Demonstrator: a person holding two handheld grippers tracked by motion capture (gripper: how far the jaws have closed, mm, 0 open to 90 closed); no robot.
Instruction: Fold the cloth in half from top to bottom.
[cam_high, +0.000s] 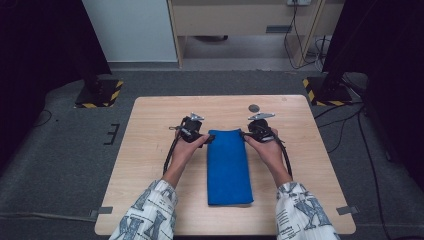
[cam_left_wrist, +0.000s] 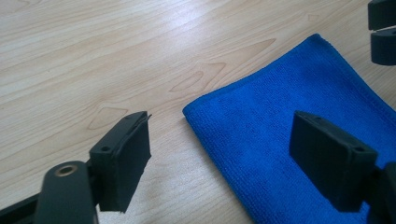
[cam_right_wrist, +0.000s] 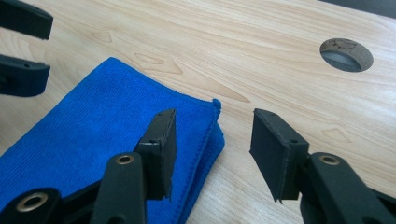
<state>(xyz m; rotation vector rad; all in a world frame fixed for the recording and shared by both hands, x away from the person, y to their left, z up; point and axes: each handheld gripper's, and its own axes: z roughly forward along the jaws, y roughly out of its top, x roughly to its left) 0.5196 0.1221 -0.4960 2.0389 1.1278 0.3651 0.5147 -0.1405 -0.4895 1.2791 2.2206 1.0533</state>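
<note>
Your blue cloth (cam_high: 229, 166) lay folded into a long strip down the middle of the table (cam_high: 150, 145), its short far edge between your two hands and its near end close to the table's front edge.

Your left tongs (cam_high: 209, 138) sat at the cloth's far left corner. In the left gripper view the jaws were spread – one over bare wood, the other above the cloth (cam_left_wrist: 299, 130) – with the corner lying in the gap and neither pad pressing on it. Nothing was pinched there.

Your right tongs (cam_high: 244, 134) sat at the far right corner. In the right gripper view the jaws stood apart, though narrower than the left pair; one jaw hovered over the cloth (cam_right_wrist: 107, 116) beside its hemmed edge, the other over wood just off that edge. The folded layers showed at the corner, and the pads were not clamped on them.

Both hands rested low on the table, the left hand (cam_high: 186, 149) and right hand (cam_high: 269, 150) flanking the strip, patterned sleeves at the bottom of the high view.

Beyond the right tongs a round hole (cam_right_wrist: 346, 54) was cut in the table – well clear of the cloth
</note>
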